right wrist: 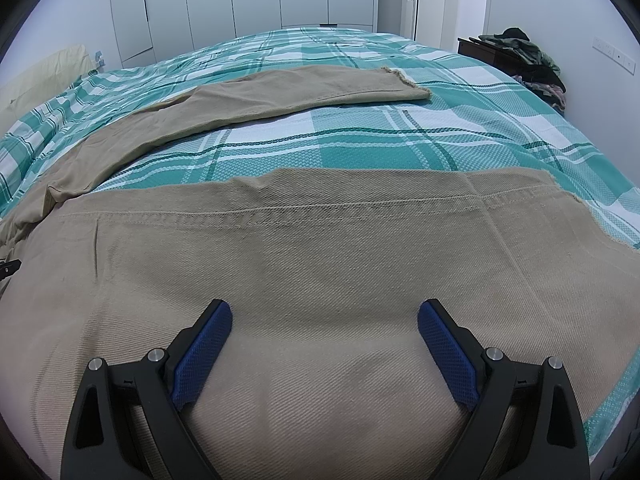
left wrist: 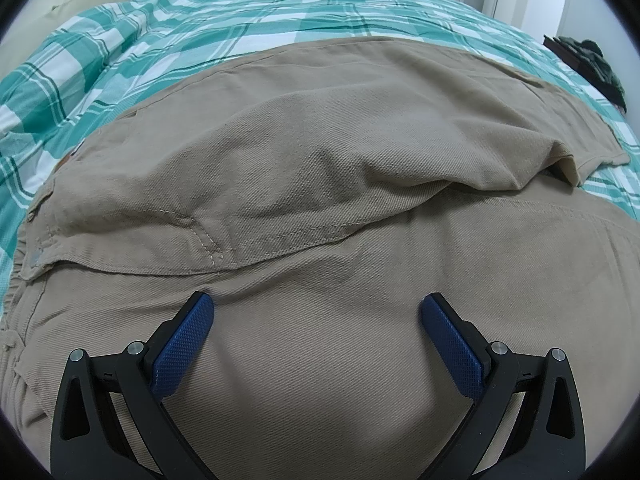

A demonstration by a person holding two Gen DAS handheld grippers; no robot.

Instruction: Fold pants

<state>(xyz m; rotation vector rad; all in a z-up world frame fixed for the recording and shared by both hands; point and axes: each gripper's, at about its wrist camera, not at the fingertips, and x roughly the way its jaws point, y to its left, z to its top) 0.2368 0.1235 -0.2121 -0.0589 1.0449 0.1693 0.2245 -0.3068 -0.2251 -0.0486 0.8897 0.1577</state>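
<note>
One pants (right wrist: 320, 264) (khaki), two grippers, jaws spread

A bed (right wrist: 400, 128) (teal-and-white checked cover) carries tan pants (right wrist: 320, 264) spread flat.

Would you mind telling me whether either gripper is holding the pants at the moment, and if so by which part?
Nothing is held. The left gripper and right gripper are both open above the khaki pants, with no fabric pinched.
</note>
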